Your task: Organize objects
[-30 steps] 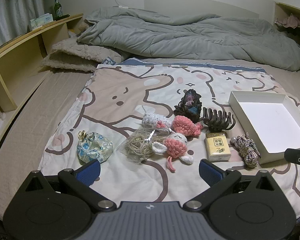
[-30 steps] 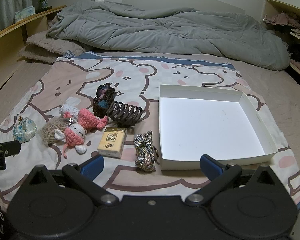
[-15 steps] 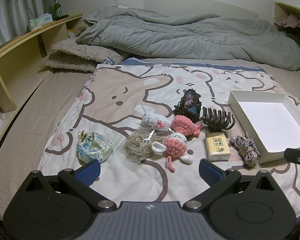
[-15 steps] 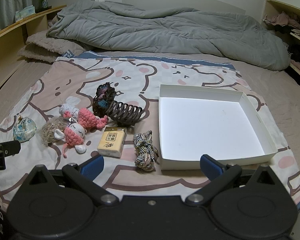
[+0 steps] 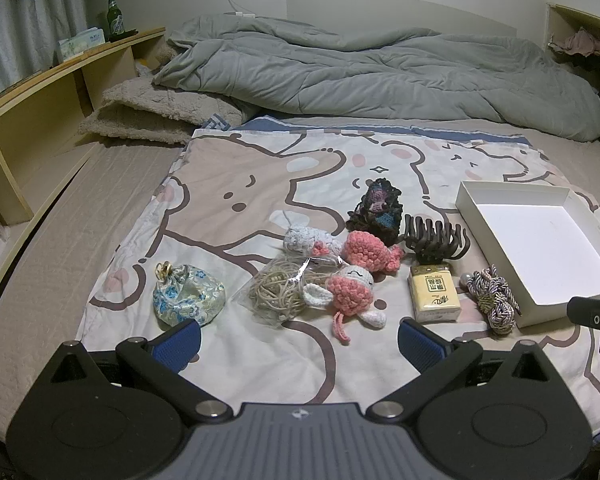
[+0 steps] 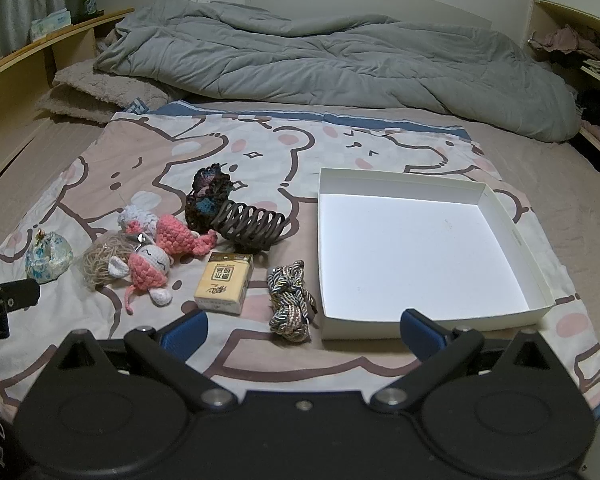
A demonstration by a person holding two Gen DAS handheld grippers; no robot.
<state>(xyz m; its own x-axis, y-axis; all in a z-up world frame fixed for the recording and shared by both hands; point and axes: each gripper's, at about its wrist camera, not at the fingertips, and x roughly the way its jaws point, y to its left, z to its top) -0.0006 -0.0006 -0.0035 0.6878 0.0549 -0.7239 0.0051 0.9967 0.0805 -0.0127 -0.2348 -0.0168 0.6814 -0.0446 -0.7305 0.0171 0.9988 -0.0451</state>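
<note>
Nothing is changing across the last second: both the left claw (image 5: 299,338) and right claw (image 6: 304,330) are hovering spread and empty, the small items are lying ahead, and the white box (image 6: 516,236), ahead-right, is sitting unfilled, so sorting is not yet beginning.

The left tongs (image 5: 299,342) are hanging level with their blue-padded fingers (image 5: 179,340) spread wide and nothing between them. The right tongs (image 6: 303,332) are doing the same, fingers (image 6: 422,333) parted and empty (each tool's black tip is poking into the other's view at the frame edge).
</note>
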